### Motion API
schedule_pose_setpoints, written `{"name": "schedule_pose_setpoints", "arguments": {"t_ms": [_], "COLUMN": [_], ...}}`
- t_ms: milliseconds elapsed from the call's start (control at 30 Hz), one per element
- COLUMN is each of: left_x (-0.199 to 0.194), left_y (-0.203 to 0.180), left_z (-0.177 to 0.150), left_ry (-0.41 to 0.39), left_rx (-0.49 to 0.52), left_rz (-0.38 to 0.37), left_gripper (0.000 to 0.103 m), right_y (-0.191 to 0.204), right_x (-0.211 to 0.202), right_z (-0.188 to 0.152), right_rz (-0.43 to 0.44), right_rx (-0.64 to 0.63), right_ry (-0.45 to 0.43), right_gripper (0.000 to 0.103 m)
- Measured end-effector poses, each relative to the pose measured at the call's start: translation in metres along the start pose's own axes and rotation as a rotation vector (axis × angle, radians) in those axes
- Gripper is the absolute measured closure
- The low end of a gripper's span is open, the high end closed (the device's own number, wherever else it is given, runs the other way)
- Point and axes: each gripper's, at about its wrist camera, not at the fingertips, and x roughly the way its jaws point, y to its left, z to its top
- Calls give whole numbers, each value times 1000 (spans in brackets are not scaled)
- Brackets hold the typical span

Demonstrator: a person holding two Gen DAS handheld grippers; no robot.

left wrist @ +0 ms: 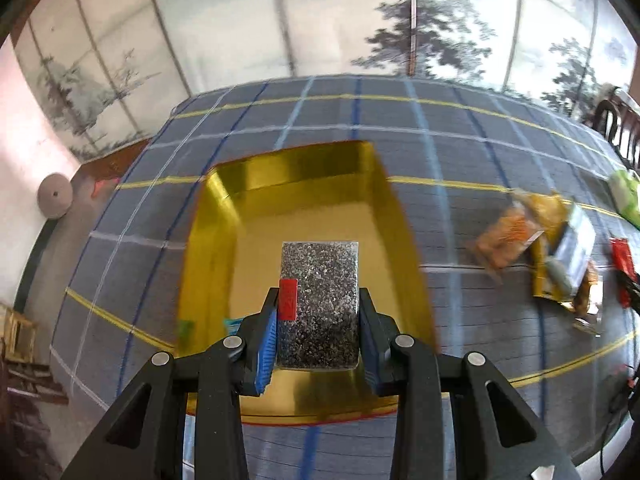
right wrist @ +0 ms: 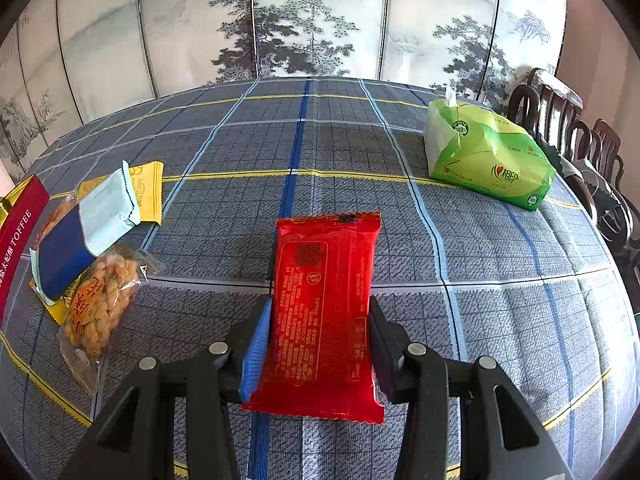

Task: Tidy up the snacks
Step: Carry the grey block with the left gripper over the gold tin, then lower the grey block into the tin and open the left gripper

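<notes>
My left gripper (left wrist: pixel 319 312) is shut on a speckled black sesame bar (left wrist: pixel 319 300) with a small red label and holds it over the open gold box (left wrist: pixel 208 256). My right gripper (right wrist: pixel 320 320) is shut on a red snack packet (right wrist: pixel 324 312), just above the checked tablecloth. A pile of snacks lies to the left in the right wrist view: a blue and pale packet (right wrist: pixel 86 236), a yellow packet (right wrist: pixel 148 192) and a clear bag of twisted fried dough (right wrist: pixel 100 304). The same pile (left wrist: pixel 536 248) shows at the right in the left wrist view.
A green tissue pack (right wrist: pixel 484 160) sits at the far right of the table. The red outer side of the toffee box (right wrist: pixel 18 236) shows at the left edge. Dark wooden chairs (right wrist: pixel 576 140) stand along the right side. A painted folding screen stands behind the table.
</notes>
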Motion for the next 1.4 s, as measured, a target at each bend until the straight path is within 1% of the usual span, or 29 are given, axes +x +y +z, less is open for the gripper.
{"name": "schedule_pose_setpoints", "arguments": {"t_ms": [100, 233, 400, 500, 733, 800, 933, 1067, 1200, 1267, 1400], "left_x": [12, 23, 35, 40, 42, 41, 41, 38, 34, 32, 29], "left_y": [14, 25, 29, 32, 29, 26, 23, 21, 19, 19, 19], "left_z": [-1, -5, -10, -12, -12, -13, -15, -15, -15, -16, -18], "left_ry": [29, 46, 67, 77, 67, 61, 60, 45, 25, 22, 14], "left_rx": [-2, 7, 26, 15, 41, 50, 58, 71, 82, 78, 79], "left_rz": [11, 30, 30, 24, 40, 50, 53, 54, 72, 69, 79], "left_gripper": [71, 71, 71, 71, 71, 67, 67, 63, 57, 53, 48], "right_y": [0, 0, 1, 0, 1, 1, 1, 1, 1, 1, 0], "right_x": [0, 0, 0, 0, 0, 0, -1, -2, -1, -1, -2], "right_z": [0, 1, 1, 0, 1, 1, 1, 1, 1, 1, 1], "right_rz": [-2, -2, -2, -3, -3, -4, -5, -6, -10, -16, -23], "right_rx": [-2, -2, -2, -2, -2, -1, 1, 2, 0, -2, 21], "right_ry": [0, 0, 0, 0, 0, 0, 0, -1, -1, -2, 0], "right_gripper": [57, 57, 57, 57, 57, 57, 58, 58, 58, 58, 58]}}
